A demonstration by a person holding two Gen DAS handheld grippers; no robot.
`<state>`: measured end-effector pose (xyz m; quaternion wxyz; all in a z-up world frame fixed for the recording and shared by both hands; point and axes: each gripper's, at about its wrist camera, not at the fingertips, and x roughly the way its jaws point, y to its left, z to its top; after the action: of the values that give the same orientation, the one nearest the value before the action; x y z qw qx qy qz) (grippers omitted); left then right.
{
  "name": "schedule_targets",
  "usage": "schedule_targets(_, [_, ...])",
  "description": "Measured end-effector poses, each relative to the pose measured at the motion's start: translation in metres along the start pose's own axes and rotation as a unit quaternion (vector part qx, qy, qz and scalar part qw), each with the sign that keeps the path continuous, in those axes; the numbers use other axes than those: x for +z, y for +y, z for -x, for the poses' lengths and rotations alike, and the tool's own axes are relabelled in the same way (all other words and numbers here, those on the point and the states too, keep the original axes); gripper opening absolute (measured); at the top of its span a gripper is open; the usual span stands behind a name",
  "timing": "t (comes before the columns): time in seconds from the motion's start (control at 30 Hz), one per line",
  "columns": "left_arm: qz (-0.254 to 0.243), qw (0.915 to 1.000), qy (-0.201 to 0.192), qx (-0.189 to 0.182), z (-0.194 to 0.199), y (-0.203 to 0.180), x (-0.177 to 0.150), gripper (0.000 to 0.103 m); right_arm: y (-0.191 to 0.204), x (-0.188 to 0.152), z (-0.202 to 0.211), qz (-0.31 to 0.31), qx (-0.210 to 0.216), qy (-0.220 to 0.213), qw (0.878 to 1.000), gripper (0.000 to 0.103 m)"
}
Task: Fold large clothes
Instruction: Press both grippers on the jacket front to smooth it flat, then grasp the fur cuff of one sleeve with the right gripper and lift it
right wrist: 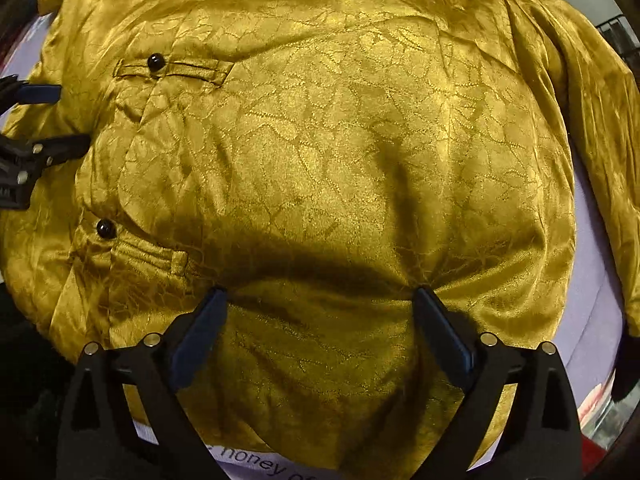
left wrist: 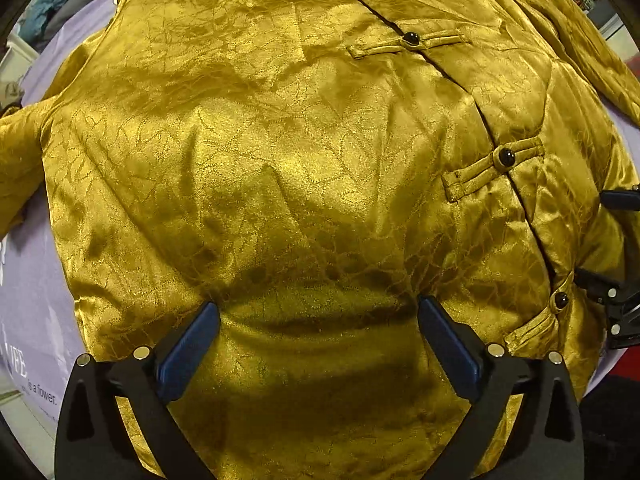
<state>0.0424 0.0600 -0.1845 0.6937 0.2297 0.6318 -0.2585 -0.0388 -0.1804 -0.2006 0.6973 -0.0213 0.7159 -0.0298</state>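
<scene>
- Your left claw points straight down with its jaws spread wide; both blue pads press their tips into the jacket, and nothing is pinched yet.
- Your right claw stands the same way, released, tips resting on the cloth. A ridge of fabric bulges between each pair of pads, which is what you would want before closing on a fold of it.
- The jacket lies spread front-up on the lilac surface, running ahead of both claws. The surface's printed edge shows just behind the right claw, so I judge that both claws sit near the hem.
- The button line falls to the right of your left claw and to the left of your right one. You have one claw on each front panel, so a lift would be even.
- The sleeves trail out beyond the claws to either side, still unfolded, so the folding looks barely begun.
</scene>
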Motion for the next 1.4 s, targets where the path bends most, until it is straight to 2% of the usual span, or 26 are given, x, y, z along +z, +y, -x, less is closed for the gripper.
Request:
schedule_targets(0.1, [0.008,0.9999,-0.008,0.006,-0.003,0.0,0.0,0.098,0.002,0.004,-0.002,-0.022,0.002,0.005,1.0,0.097])
schedule_targets(0.23, [0.01,0.9998,-0.014,0.011,-0.005,0.0,0.002,0.098,0.007,0.01,-0.003,-0.017,-0.008,0.01,1.0,0.097])
schedule_targets(0.37, [0.009,0.9998,-0.011,0.011,-0.003,-0.001,-0.001,0.098,0.015,0.016,-0.008,-0.025,-0.01,0.005,1.0,0.098])
schedule_targets(0.53, [0.004,0.9998,0.012,0.013,-0.005,-0.003,0.013,0.098,0.013,0.012,-0.013,-0.03,-0.012,-0.007,0.999,0.098])
schedule_targets(0.67, [0.017,0.9998,0.007,0.002,0.008,0.003,0.019,0.097,0.007,0.016,-0.01,-0.033,0.002,0.01,0.999,0.098])
schedule_targets(0.77, [0.032,0.9992,-0.021,-0.005,0.028,0.012,0.021,0.097,-0.008,0.015,0.011,-0.075,0.024,-0.041,0.996,0.098])
schedule_targets(0.87, [0.035,0.9985,-0.041,0.0,0.045,0.021,0.019,0.097,-0.037,0.006,0.031,-0.149,0.049,-0.089,0.984,0.098])
schedule_targets(0.93, [0.027,0.9984,-0.049,0.009,0.053,0.023,0.019,0.097,-0.067,-0.004,0.04,-0.215,0.067,-0.116,0.967,0.098])
schedule_targets(1.07, [0.015,0.9977,-0.061,0.025,0.066,0.025,0.02,0.097,-0.142,-0.035,0.048,-0.367,0.088,-0.156,0.913,0.098])
schedule_targets(1.13, [0.018,0.9976,-0.063,0.022,0.07,0.028,0.024,0.097,-0.188,-0.061,0.047,-0.451,0.091,-0.175,0.87,0.098])
schedule_targets(1.17, [0.02,0.9975,-0.064,0.02,0.073,0.028,0.026,0.097,-0.202,-0.072,0.048,-0.482,0.093,-0.181,0.852,0.097])
schedule_targets(1.23, [0.022,0.9977,-0.062,0.016,0.075,0.029,0.029,0.097,-0.238,-0.098,0.046,-0.546,0.101,-0.198,0.808,0.095])
schedule_targets(1.4, [0.014,0.9984,-0.054,0.013,0.063,0.017,0.028,0.097,-0.298,-0.141,0.048,-0.632,0.119,-0.237,0.728,0.078])
